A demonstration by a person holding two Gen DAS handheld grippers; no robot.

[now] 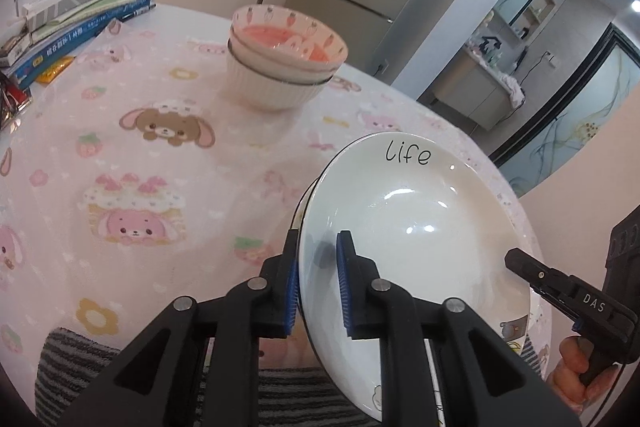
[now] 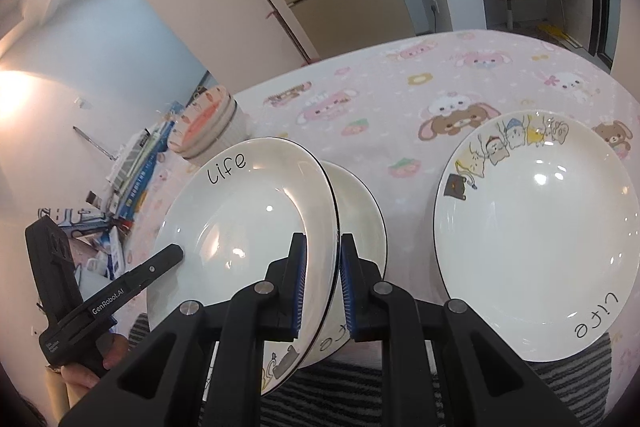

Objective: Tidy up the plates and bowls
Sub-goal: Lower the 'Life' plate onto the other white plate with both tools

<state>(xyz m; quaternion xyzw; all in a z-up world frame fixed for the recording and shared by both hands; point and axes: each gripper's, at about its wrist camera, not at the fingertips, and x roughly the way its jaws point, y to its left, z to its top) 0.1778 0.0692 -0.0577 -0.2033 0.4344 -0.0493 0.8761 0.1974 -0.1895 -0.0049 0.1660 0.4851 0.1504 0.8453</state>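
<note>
Right at my fingertips, both grippers are pinched onto the same Life plate. My left gripper has its jaws nearly closed on the plate's rim at 6 o'clock in the left wrist view. One blue pad is on the underside and the other on the glossy inner face. My right gripper is doing the same thing on the opposite edge, jaws narrow with the black-lined rim running straight up between the pads. The plate is tilted, standing up on edge rather than flat, with the "Life" lettering on the far side of the rim.

Just behind it, at about 1 o'clock from my right jaws, there's a second plate tucked under the tilted one. I honestly can't tell if the two are touching or if that one's in my grip too.

Further out at 2 o'clock in the right wrist view, a third plate with little cartoon animals lies flat on the pink tablecloth, clear of the others.

Well beyond, at 11 o'clock from my left jaws, the stack of bowls sits upright, a strawberry-rimmed pink one on top. Past that, at 10 o'clock, a pile of books is at the table's far edge.
</note>
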